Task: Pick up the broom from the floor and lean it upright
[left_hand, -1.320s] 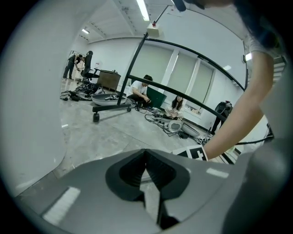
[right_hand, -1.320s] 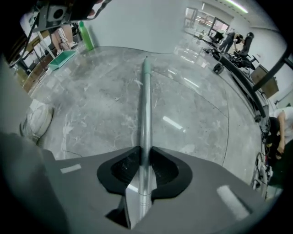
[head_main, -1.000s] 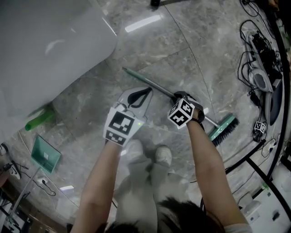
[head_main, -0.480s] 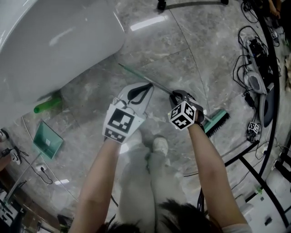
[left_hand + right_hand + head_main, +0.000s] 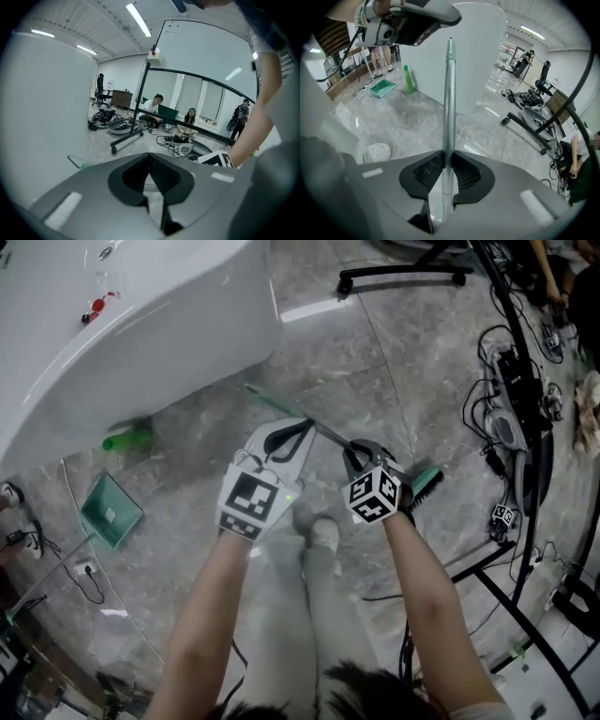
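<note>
The broom has a silver handle with a green far end and a green brush head. My right gripper is shut on the handle close to the brush end. In the right gripper view the handle runs straight up from between the pads to its tip. My left gripper hangs just left of the handle with its jaws together; in the left gripper view the pads meet with nothing between them. From the right gripper view, the left gripper shows above the handle's tip.
A big white tub-like body fills the upper left. On the floor beside it lie a green bottle and a green dustpan. Cables and devices crowd the right, near a black wheeled frame. The person's shoe is below the grippers.
Both grippers have risen. The broom has come up with the right gripper, its brush head drawn in toward the person. The left gripper stays shut beside the handle.
</note>
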